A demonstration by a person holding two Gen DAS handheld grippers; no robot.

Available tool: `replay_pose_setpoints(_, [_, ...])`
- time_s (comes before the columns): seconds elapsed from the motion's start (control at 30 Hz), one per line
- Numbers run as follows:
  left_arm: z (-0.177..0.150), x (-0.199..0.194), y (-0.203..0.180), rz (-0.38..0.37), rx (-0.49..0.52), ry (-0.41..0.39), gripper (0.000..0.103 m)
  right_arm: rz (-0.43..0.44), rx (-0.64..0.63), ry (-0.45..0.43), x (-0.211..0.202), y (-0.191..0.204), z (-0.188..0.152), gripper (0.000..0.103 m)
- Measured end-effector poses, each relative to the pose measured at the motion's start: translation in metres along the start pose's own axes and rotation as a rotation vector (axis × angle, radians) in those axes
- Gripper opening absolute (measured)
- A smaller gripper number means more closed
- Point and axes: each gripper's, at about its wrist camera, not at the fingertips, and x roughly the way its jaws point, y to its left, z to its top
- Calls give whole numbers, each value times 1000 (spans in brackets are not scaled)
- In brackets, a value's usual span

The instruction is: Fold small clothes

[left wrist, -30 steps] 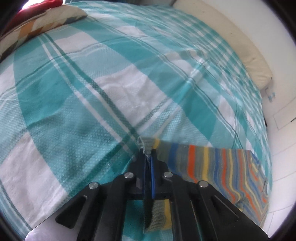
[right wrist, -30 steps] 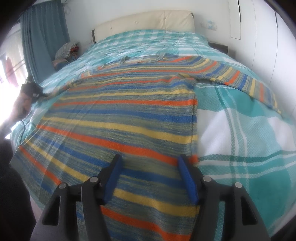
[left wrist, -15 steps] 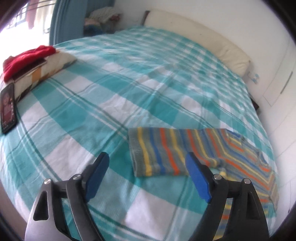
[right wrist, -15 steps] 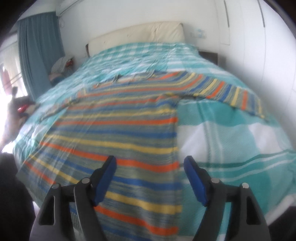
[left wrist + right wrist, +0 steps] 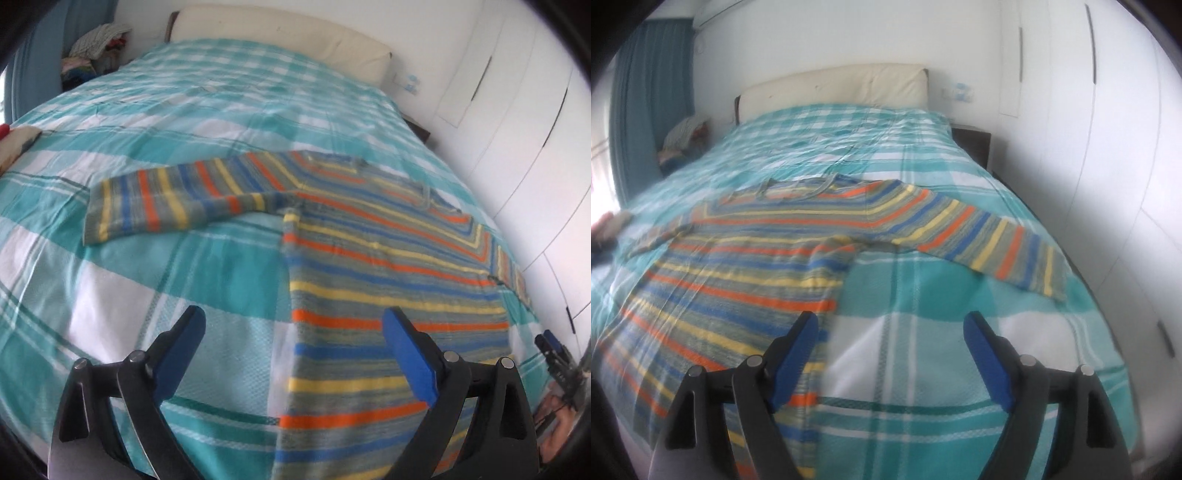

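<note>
Left wrist view. We see the left gripper [image 5: 291,347] with its blue fingers [image 5: 406,356] spread wide and nothing between them. It hangs above the bed's near edge, over the boundary where the striped sweater [image 5: 388,266] meets the bare teal plaid bedspread [image 5: 177,122]. The sweater lies flat on the bedspread, body running toward us on the right half of the frame, neck toward the cream headboard [image 5: 280,40]. Its left sleeve [image 5: 177,201] stretches straight out sideways across the plaid, cuff end farthest left. At the far right edge we note part of the other tool and a hand, blurred. A heap of clothes [image 5: 96,44] sits beside the head of the bed, next to a teal curtain [image 5: 29,59]. White wardrobe doors [image 5: 517,122] line the right wall.

Right wrist view. We see the right gripper [image 5: 890,354], blue fingers [image 5: 792,354] likewise set wide apart, gripping nothing. It hovers over the sweater's right side edge: the left finger lies over stripes, the right one over bare plaid. The striped sweater [image 5: 746,273] fills the left half, spread flat. Its right sleeve [image 5: 979,236] reaches out to the right across the bedspread [image 5: 942,302], cuff near the bed's right side. The image is slightly blurred. Headboard [image 5: 834,88], curtain [image 5: 646,96] and wardrobe [image 5: 1089,129] sit behind.
</note>
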Motion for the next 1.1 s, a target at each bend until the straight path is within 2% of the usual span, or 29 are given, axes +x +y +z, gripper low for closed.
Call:
replay_pose_setpoints(0.07, [-13, 13, -1, 23, 20, 9, 97, 8, 15, -12, -1, 0, 0, 80])
replay_pose_setpoints(0.17, [-23, 26, 3, 33, -1, 57, 97, 8, -2, -44, -4, 4, 1, 82])
replay_pose_setpoints(0.37, [-28, 27, 5, 47, -7, 66, 100, 13, 25, -16, 5, 2, 0, 84])
replay_pose_setpoints(0.6, [-38, 38, -11, 143, 134, 107, 102, -3, 79, 35, 16, -8, -5, 85])
replay_pose_setpoints(0.77, [-36, 39, -5, 102, 141, 134, 102, 0, 115, 147, 39, -14, -12, 88])
replay_pose_setpoints(0.93, [-35, 40, -4, 79, 146, 153, 102, -6, 114, 161, 42, -14, -15, 91])
replay_pose_setpoints(1.1, [-35, 40, -3, 70, 141, 169, 102, -36, 56, 188, 49, -4, -20, 99])
